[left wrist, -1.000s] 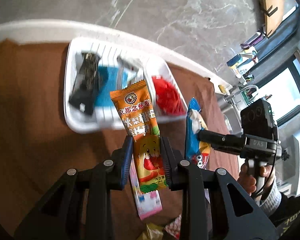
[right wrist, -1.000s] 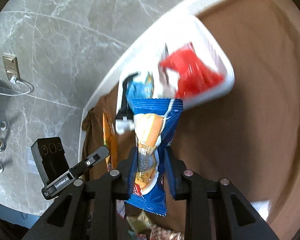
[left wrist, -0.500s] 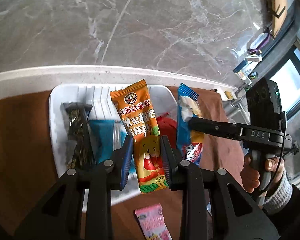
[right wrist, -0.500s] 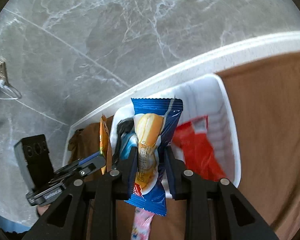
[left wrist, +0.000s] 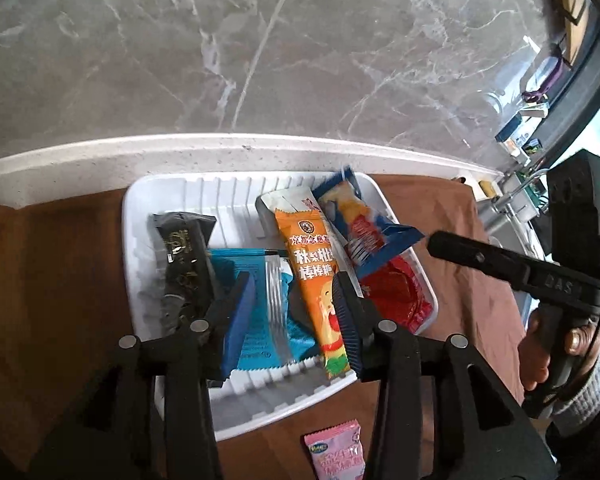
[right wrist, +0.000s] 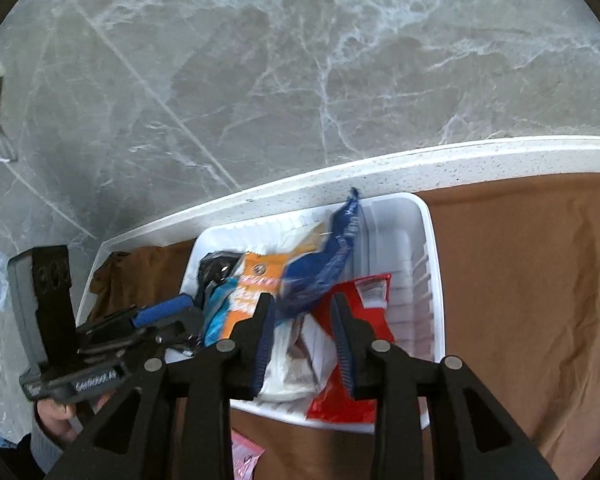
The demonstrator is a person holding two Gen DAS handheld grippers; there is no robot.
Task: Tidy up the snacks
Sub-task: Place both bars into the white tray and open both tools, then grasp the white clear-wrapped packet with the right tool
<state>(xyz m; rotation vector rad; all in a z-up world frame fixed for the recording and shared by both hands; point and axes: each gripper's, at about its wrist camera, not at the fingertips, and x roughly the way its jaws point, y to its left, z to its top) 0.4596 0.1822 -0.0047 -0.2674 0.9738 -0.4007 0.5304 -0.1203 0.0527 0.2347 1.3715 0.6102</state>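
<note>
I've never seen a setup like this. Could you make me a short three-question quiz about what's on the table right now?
1. True or false: the orange snack packet lies in the white tray.
2. Which packet lies outside the tray, on the brown cloth? A) black B) pink C) red
3. Fill in: the jaws of the left gripper are ____.

Key
1. True; it rests there between the just-opened jaws.
2. B, the pink packet.
3. Open, like those of the right gripper, which has let go of the dark blue packet.
</note>
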